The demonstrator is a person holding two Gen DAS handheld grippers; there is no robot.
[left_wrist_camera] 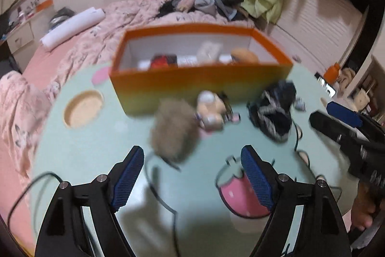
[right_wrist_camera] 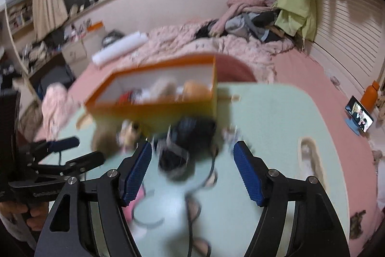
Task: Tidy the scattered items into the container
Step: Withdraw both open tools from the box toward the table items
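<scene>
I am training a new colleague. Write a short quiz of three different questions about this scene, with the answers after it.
1. True or false: the orange box has no items in it.
2. Which thing lies nearest ahead of the left hand-held gripper?
A. the fluffy brown item
B. the dark striped bundle
C. the white roll on the bed
3. Fill in: the jaws of the right hand-held gripper are ____ and hold nothing.

Key: 1 false, several items lie inside; 2 A; 3 open.
</scene>
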